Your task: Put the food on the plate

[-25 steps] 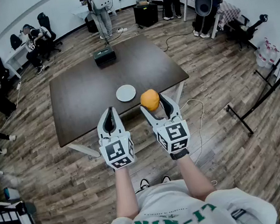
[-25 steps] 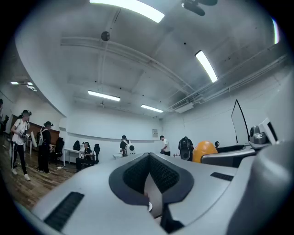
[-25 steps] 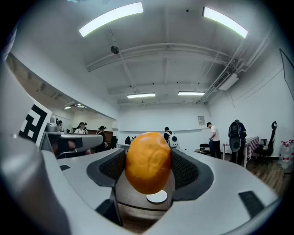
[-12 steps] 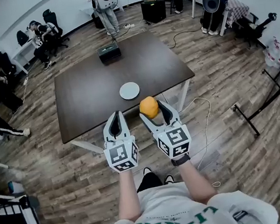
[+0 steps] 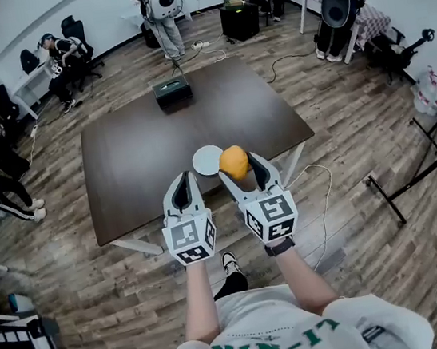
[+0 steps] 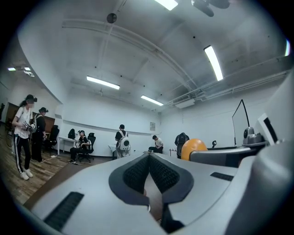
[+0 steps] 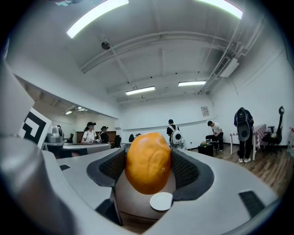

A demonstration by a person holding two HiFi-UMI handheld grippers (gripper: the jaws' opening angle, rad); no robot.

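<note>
- Head view: where are the edges, and how much room is there?
- The table [image 5: 136, 165] fills the middle. Its near edge runs from 8 o'clock up to a corner at 3 o'clock. Both grippers hang over that near edge. The plate [image 5: 204, 160] sits just inside the edge, with bare brown top spreading from it toward 10 o'clock. A black box [image 5: 173, 93] sits by the far edge at 12. There is wood floor all round.
- Grippers?
- The right gripper [image 5: 240, 168] is clamped on the fruit [image 5: 233, 160], with its ribbed pads on the fruit's two sides. The left gripper [image 5: 180, 185] is at 9 o'clock of it. Its jaws are together with nothing in them.
- What does the fruit look like?
- Orange, smooth and egg-shaped, long axis upright in the right gripper view, with a pale speck on the skin. It is held in the air at the plate's 3 o'clock rim.
- Anything hard to read?
- The fruit covers that part of the rim in the head view, so I can't tell whether it is over the plate or short of it. In the right gripper view the plate shows at 6 o'clock of the fruit, clipped by a jaw. In the left gripper view the fruit is half hidden behind the right gripper's body. The table legs are mostly out of sight.
</note>
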